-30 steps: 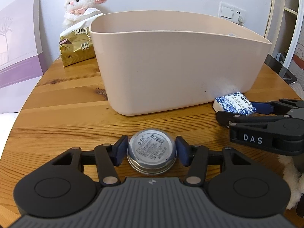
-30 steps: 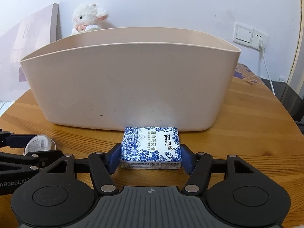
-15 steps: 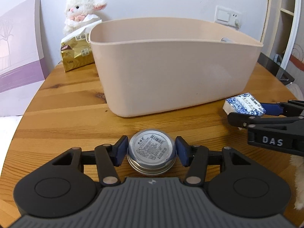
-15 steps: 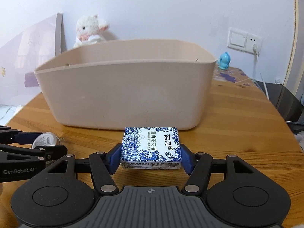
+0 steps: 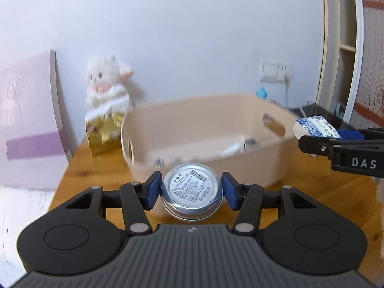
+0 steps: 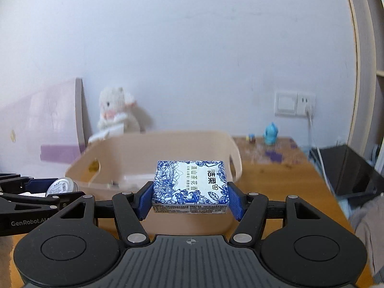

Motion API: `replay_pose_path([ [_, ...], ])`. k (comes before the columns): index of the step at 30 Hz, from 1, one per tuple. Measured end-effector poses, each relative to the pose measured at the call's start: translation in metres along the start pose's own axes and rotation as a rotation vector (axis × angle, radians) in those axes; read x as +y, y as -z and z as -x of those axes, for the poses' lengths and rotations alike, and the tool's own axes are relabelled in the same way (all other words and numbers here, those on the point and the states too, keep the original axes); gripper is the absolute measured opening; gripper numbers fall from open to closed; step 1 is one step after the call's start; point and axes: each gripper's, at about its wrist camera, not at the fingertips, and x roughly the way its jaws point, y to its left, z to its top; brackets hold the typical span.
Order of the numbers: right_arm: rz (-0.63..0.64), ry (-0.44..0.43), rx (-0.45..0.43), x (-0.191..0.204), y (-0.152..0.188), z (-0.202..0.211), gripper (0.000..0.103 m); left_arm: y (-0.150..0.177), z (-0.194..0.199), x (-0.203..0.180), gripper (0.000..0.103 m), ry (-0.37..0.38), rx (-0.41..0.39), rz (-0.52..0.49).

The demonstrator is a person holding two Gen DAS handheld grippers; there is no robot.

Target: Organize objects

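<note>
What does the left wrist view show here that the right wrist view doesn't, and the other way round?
Left wrist only: the printed lid of the round tin face-on in the left gripper, and a gold packet. Right wrist only: the tissue pack label between the right gripper pads, and a blue figurine. Both: beige bin, plush lamb, wooden table, wall switch.

A round silver tin point(image 5: 191, 190) with a white barcode label is held level above the worktop's near edge. A blue-and-white patterned tissue pack point(image 6: 190, 186) is held flat, aloft. The beige bin point(image 5: 206, 134) stands mid-worktop, small items inside.
</note>
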Motion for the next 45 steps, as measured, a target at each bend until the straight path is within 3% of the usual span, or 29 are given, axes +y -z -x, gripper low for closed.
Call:
replay_pose_path([
  [6, 0.007, 0.018, -0.024, 0.001, -0.023, -0.021, 0.060, -0.038, -0.014, -0.006, 0.056, -0.032, -0.053, -0.035],
  [11, 0.023, 0.050, -0.025, 0.004, -0.034, -0.050, 0.060, -0.062, -0.041, -0.004, 0.056, -0.063, -0.046, -0.015],
  [16, 0.042, 0.071, 0.013, 0.010, -0.036, -0.080, 0.060, -0.071, -0.081, 0.001, 0.056, -0.111, 0.025, -0.002],
  [26, 0.104, 0.095, 0.170, 0.026, -0.010, -0.132, 0.061, -0.048, -0.141, 0.009, 0.056, -0.195, 0.223, 0.006],
  [27, 0.102, 0.093, 0.175, 0.027, -0.008, -0.133, 0.068, -0.046, -0.142, 0.009, 0.057, -0.201, 0.230, -0.002],
  [30, 0.114, 0.115, 0.163, 0.028, -0.005, -0.126, 0.074, -0.048, -0.136, 0.013, 0.059, -0.176, 0.237, 0.019],
  [32, 0.120, 0.116, 0.138, 0.028, -0.006, -0.113, 0.082, -0.051, -0.126, 0.016, 0.081, -0.172, 0.213, 0.045],
  [37, 0.105, 0.104, 0.096, 0.026, -0.010, -0.077, 0.101, -0.059, -0.093, 0.018, 0.096, -0.198, 0.145, 0.055],
  [45, 0.096, 0.076, 0.112, 0.038, -0.004, -0.031, 0.103, -0.052, -0.050, 0.018, 0.099, -0.223, 0.120, 0.060],
])
